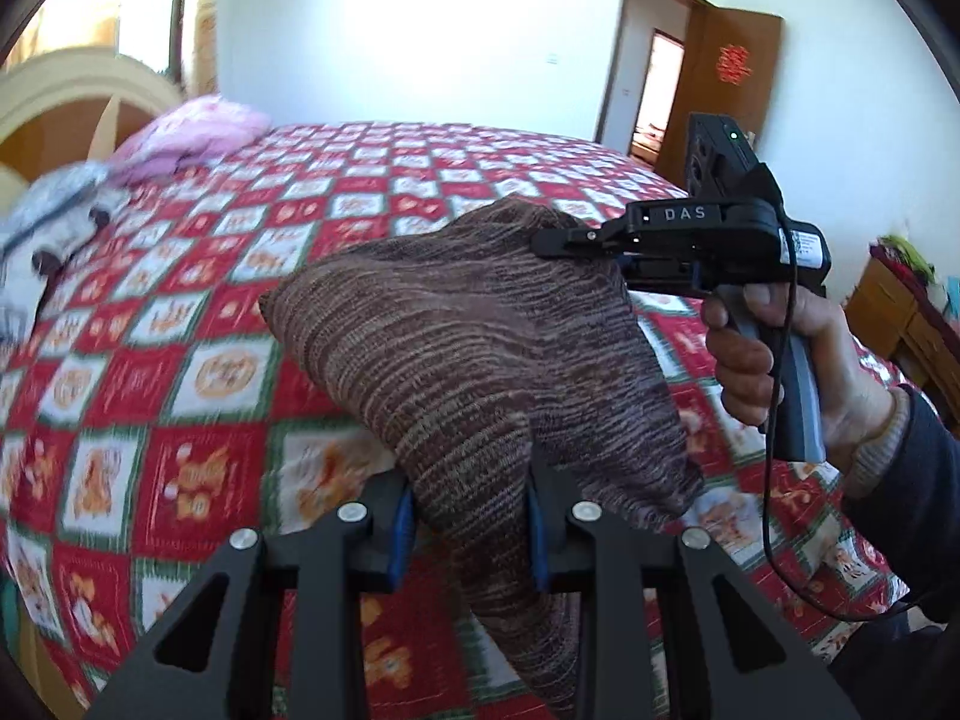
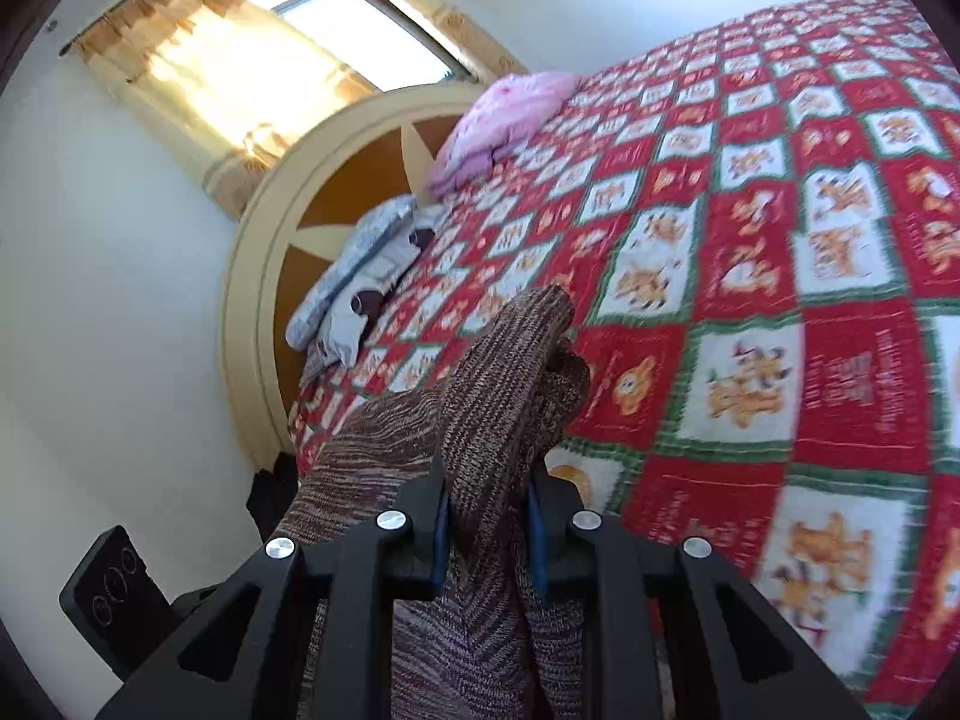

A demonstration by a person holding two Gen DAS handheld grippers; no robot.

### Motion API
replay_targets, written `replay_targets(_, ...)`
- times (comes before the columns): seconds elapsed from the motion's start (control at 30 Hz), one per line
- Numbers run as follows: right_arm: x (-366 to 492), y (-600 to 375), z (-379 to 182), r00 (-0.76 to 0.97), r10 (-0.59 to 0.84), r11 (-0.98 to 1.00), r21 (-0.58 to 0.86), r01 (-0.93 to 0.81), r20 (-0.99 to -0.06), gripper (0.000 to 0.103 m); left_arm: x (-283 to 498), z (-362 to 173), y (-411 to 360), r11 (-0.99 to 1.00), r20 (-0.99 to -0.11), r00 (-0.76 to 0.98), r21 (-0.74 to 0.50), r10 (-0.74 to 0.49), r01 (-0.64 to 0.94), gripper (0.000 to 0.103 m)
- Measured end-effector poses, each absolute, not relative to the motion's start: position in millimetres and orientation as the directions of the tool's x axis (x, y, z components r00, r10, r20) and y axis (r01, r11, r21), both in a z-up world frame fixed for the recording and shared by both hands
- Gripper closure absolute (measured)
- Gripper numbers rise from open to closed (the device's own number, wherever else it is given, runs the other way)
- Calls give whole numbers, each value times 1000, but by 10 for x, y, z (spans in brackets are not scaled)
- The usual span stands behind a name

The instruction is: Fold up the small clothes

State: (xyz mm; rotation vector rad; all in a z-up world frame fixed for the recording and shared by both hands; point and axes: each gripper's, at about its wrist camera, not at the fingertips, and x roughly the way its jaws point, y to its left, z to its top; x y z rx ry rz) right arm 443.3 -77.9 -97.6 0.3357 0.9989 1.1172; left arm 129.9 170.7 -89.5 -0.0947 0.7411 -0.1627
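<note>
While both grippers are clamping it, the brown knit garment [image 1: 480,348] is hanging in the air above the red checkered bedspread [image 1: 180,372], stretched between the two tools. Left gripper [image 1: 471,531] is pinching a lower fold of the knit between its blue pads [image 1: 401,531], jaws narrow with cloth filling the gap. Right gripper [image 1: 564,243], seen from the left wrist view, is biting the upper edge of the garment, with the person's right hand [image 1: 780,360] wrapping its grip. From its own camera, the right gripper [image 2: 489,531] is likewise closing narrow on bunched knit [image 2: 498,396] that is rising past its fingertips. Pink bundle [image 2: 510,114] and grey patterned cloth [image 2: 360,276] are lying at the head of the bed, against the rounded headboard [image 2: 264,252], well apart from the garment. Both views are motion-blurred.
</note>
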Motion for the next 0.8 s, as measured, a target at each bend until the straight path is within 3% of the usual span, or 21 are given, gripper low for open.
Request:
replay_targets(0.23, 4423, -329, -1299, 45, 828, 473, 655, -588, -558, 82, 1239, -1277, 1917, 980, -706, 685, -188, -178, 60, 72)
replay_targets(0.43, 4541, -284, -1554, 47, 790, 532, 645, -548, -611, 82, 1205, -1423, 1925, 984, -711, 686, -175, -153, 38, 53)
replay_targets(0.6, 4550, -332, -1633, 47, 790, 536, 650, -538, -612, 82, 1119, -1273, 1934, 987, -687, 713, -157, -139, 42, 51)
replay_targets(0.67, 4541, -348, -1649, 48, 792, 536, 654, -534, -609, 82, 1098, -1179, 1951, 991, -663, 741, -128, -108, 29, 41)
replay_targets(0.8, 4530, -365, -1674, 51, 794, 536, 658, -528, -606, 82, 1141, -1064, 2039, 993, -632, 774, -113, -44, -35, 29)
